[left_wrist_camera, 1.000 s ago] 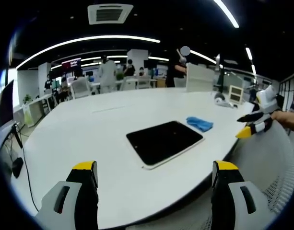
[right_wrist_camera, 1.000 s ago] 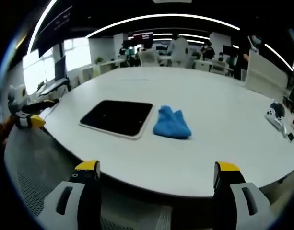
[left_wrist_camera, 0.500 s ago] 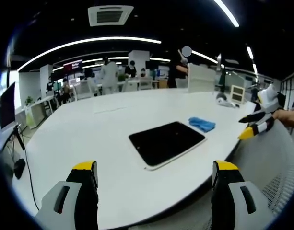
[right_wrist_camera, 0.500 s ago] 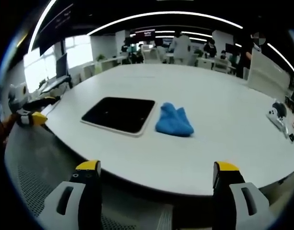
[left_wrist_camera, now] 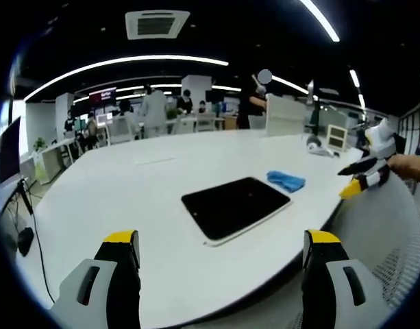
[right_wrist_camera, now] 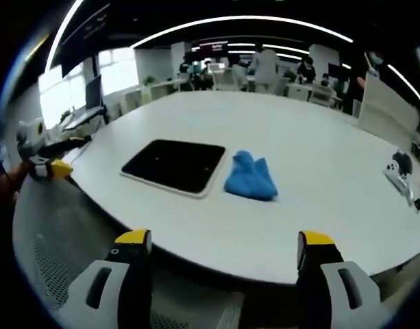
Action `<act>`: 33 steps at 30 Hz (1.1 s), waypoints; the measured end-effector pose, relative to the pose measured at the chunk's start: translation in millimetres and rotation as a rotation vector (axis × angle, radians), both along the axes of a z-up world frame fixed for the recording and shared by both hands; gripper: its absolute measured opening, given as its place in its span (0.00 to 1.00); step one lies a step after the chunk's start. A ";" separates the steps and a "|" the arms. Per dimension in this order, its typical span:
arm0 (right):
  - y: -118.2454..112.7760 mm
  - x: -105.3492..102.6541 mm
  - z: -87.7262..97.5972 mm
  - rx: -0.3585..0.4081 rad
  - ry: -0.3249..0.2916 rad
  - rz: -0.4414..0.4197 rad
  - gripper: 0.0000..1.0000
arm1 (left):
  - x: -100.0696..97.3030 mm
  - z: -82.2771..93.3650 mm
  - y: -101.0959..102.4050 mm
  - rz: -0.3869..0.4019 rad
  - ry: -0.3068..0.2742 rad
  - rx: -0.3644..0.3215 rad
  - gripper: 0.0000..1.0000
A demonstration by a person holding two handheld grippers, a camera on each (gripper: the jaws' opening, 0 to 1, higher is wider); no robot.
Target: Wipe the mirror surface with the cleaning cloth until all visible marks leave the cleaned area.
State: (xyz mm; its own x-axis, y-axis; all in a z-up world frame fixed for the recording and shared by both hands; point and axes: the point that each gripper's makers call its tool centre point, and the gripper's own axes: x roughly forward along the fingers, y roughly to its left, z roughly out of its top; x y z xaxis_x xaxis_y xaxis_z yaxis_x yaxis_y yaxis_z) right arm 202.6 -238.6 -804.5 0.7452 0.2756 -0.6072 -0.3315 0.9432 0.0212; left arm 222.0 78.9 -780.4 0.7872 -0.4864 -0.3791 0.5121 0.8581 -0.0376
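Cleaning cloth point(right_wrist_camera: 251, 180), blue and crumpled into a soft heap, appears light and limp; it should fold and bunch under any pinch, so a hold on the raised ridge at the top of the heap, rather than on a flat edge, looks the surest way to gather enough fabric for wiping. In the right gripper view the right gripper point(right_wrist_camera: 222, 248) has its jaws spread wide and empty, below the near rim of the white surface point(right_wrist_camera: 312, 151); the cloth lies ahead of them and slightly right of the midline, well apart from both tips. Mirror point(right_wrist_camera: 175, 166), a dark flat panel with a pale border, lies flat just beside the cloth on its left, seemingly not quite touching it; rigid, smooth and probably fragile, it should be pressed lightly and may slide on the smooth top. Whether marks remain on it cannot be told. In the left gripper view the left gripper point(left_wrist_camera: 222, 248) likewise shows wide, empty jaws, with the mirror point(left_wrist_camera: 236, 206) ahead between them and the cloth point(left_wrist_camera: 286, 181) beyond its far right corner. The right gripper point(left_wrist_camera: 357, 184) enters there at the right edge, off the surface.
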 end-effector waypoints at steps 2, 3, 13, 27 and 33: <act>0.7 9.1 15.5 0.084 -0.031 -0.026 0.84 | -0.1 0.4 -0.1 0.000 -0.003 -0.004 0.99; 1.3 11.6 20.6 0.102 -0.037 -0.021 0.82 | -0.3 0.3 -0.2 -0.001 -0.002 -0.004 0.99; 16.2 46.4 52.1 0.010 -0.091 0.037 0.56 | -0.7 -1.3 -1.2 -0.012 0.012 -0.004 0.99; 15.7 83.5 39.9 -0.116 -0.049 0.146 0.39 | 0.2 -0.5 0.7 -0.002 0.003 -0.006 0.99; 26.8 101.2 27.6 -0.131 -0.041 0.171 0.38 | 1.0 1.4 1.0 0.002 -0.009 -0.011 0.99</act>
State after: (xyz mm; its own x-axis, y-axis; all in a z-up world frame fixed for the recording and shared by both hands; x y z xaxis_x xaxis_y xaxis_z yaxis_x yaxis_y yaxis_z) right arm 303.8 -211.8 -776.9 0.7190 0.3208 -0.6165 -0.4848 0.8672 -0.1141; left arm 223.0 79.9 -778.9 0.7913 -0.4894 -0.3666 0.5112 0.8584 -0.0427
